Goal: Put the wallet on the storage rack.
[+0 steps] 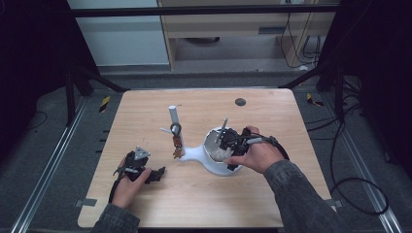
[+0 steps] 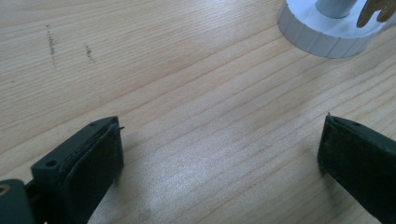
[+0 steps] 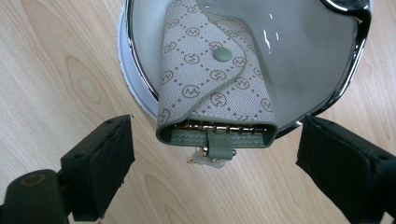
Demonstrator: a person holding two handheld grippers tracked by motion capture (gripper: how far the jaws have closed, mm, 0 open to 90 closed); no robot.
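A grey-green patterned key pouch [image 3: 215,79] with a snap button lies in a shiny bowl [image 3: 308,60], its ring end hanging over the near rim. My right gripper [image 3: 215,144] is open, one jaw on each side of the pouch and neither touching it. From above, the right gripper [image 1: 228,145] sits over the bowl [image 1: 210,138] on a white stand [image 1: 194,153]. A post [image 1: 173,116] on that stand carries a hanging key bunch [image 1: 177,145]. My left gripper [image 1: 155,174] rests on the table at the left, open [image 2: 219,140] over bare wood.
The stand's round white foot [image 2: 322,32] lies just ahead of the left gripper. A small black disc [image 1: 240,102] sits near the wooden table's far edge [image 1: 209,90]. Cables run across the floor at the right [image 1: 350,189].
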